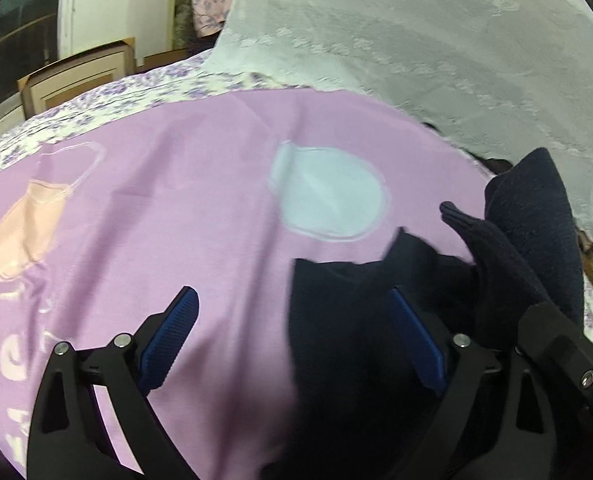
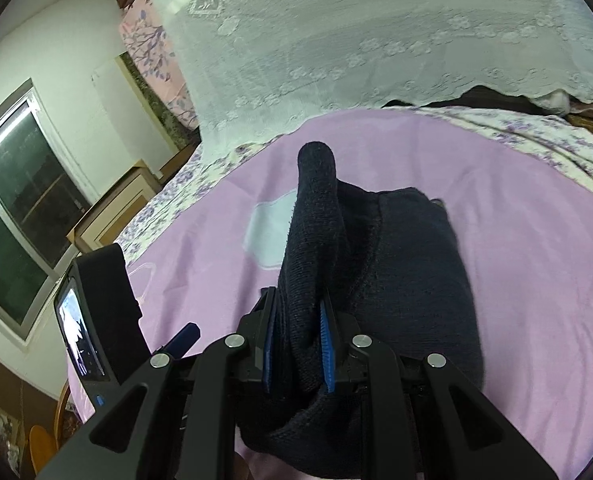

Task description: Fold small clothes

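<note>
A dark navy knitted garment [image 2: 416, 272] lies bunched on a lilac printed cloth [image 2: 536, 280]. My right gripper [image 2: 298, 294] is shut on a raised fold of it, and a narrow knit end sticks up past the blue pads. In the left wrist view the same garment [image 1: 336, 320] spreads under the right-hand side of my left gripper [image 1: 292, 294]. That gripper stands wide open above the cloth; one blue pad [image 1: 172, 340] is over lilac cloth and the other over the dark knit, with nothing pinched. The right gripper's black body [image 1: 556, 352] shows at the lower right.
The lilac cloth [image 1: 176, 200] carries a pale blue patch [image 1: 328, 196] and a peach one [image 1: 24, 228]. It lies on a floral bedspread [image 1: 96, 96]. A white lace cover [image 2: 376, 40] rises behind. A wooden cabinet [image 2: 112, 216] and a window [image 2: 16, 200] stand to the left.
</note>
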